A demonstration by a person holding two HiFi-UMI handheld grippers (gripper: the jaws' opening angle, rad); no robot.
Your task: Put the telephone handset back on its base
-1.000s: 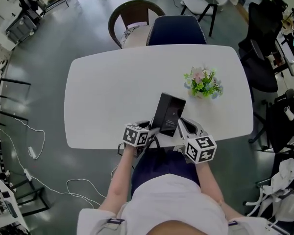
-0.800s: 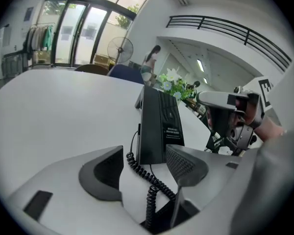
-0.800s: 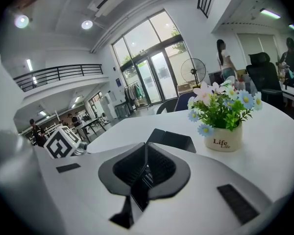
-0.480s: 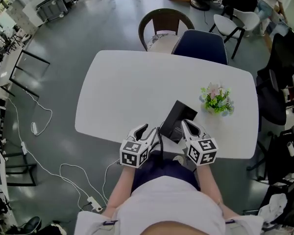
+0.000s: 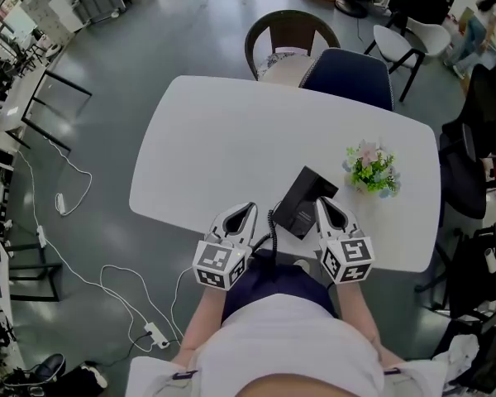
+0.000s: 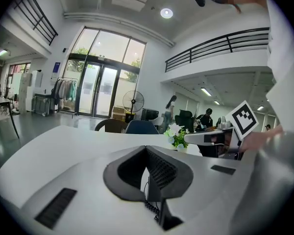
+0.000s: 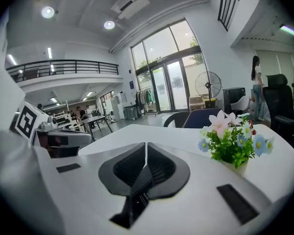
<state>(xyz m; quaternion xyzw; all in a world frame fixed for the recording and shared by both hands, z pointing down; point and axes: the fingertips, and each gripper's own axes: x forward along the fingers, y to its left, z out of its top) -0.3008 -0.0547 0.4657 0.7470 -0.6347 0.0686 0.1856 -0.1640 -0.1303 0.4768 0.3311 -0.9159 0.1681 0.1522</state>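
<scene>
My left claw (image 6: 146, 148) is pinched right together with nothing in it; past its tips I see a bit of curly cord (image 6: 152, 207). My right claw (image 7: 146, 145) is also narrowed to nothing, pads touching and empty. From the head view, the black telephone (image 5: 304, 201) sits at the near edge of the white worktop (image 5: 223, 147), between the two claws, with the cord hanging off its left side over the edge. I can't make out the handset apart from the base. A small pot of flowers (image 5: 372, 170) stands just beyond the telephone, to the right.
</scene>
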